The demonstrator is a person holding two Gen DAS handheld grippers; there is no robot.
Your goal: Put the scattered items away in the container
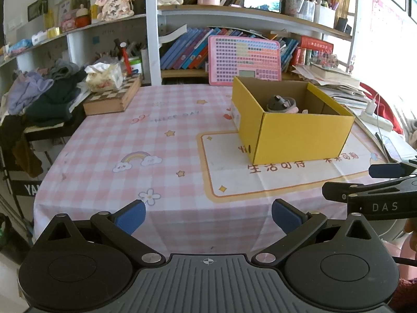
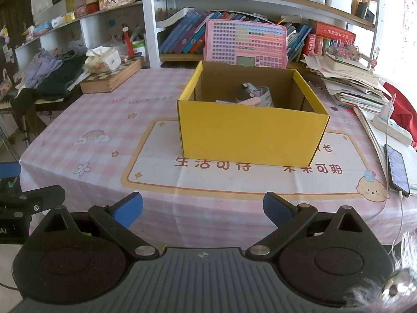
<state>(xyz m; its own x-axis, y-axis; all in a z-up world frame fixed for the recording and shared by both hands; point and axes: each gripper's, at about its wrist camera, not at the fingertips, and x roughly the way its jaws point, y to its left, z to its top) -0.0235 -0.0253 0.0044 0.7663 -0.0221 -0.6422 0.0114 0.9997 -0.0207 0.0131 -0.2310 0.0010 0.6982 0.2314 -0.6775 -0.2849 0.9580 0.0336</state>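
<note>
Yellow cardboard box (image 2: 250, 135) sits open-topped on the table, centre-right, on the white panel w/ orange border of the pink checked tablecloth (image 1: 109, 140). Inside, toward the back: a dark grey item (image 2: 246, 91) plus pink pieces, details unclear. Left gripper (image 1: 208, 215): fingers spread wide, holding nothing, above the near table edge. Right gripper (image 2: 203, 208): same, fingers apart, nothing between. Behind box: pink keyboard-style board (image 2: 245, 43) leaning vs. bookshelf (image 1: 182, 49). Left of cloth: chessboard case (image 1: 114, 96) w/ tissue pack (image 1: 104, 77) on top, clothes pile (image 1: 44, 94) beside. Right: paper stack (image 2: 349, 83), power strip (image 2: 391, 127), phone (image 2: 397, 169) near the cloth edge.
</note>
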